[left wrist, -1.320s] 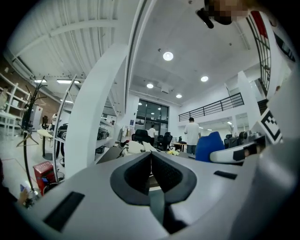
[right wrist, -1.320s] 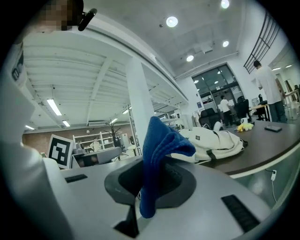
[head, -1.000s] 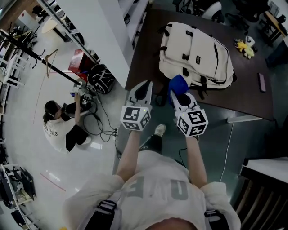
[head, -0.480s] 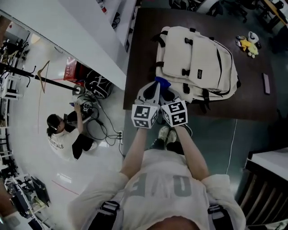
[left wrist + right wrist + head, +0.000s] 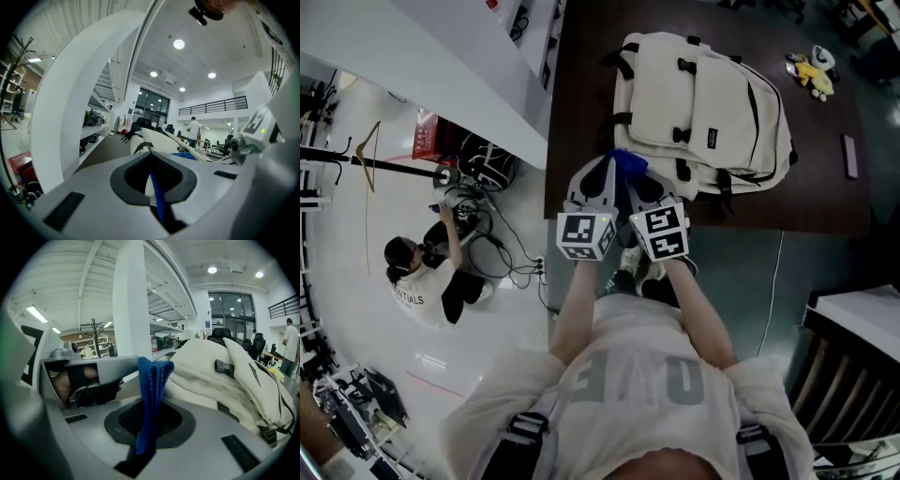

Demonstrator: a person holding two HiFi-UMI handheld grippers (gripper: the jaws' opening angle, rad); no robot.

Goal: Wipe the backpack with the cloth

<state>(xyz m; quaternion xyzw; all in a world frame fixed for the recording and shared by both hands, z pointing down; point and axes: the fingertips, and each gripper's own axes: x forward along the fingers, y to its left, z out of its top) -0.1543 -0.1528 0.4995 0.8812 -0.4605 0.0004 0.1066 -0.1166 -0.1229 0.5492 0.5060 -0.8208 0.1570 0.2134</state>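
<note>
Well, the left gripper [image 5: 602,169] and right gripper [image 5: 639,185] are both clenched on the blue cloth [image 5: 628,159]. Just beyond them, the backpack [image 5: 703,103] lies flat on the table [image 5: 581,94], apparently lengthwise away.

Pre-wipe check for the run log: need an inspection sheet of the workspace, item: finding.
Surface: dark brown table, bare around the backpack.
Job's things: cream backpack lies flat on the table; blue cloth is at its near corner, contact unclear.
Clutter: yellow toy and dark slim object on the table, at the head view's right.
Grippers: left gripper and right gripper side by side, both shut on the cloth.
Cables: black tangle on the floor; thin white cable beside the table.
Surroundings: person crouching on the floor; coat stand nearby.
</note>
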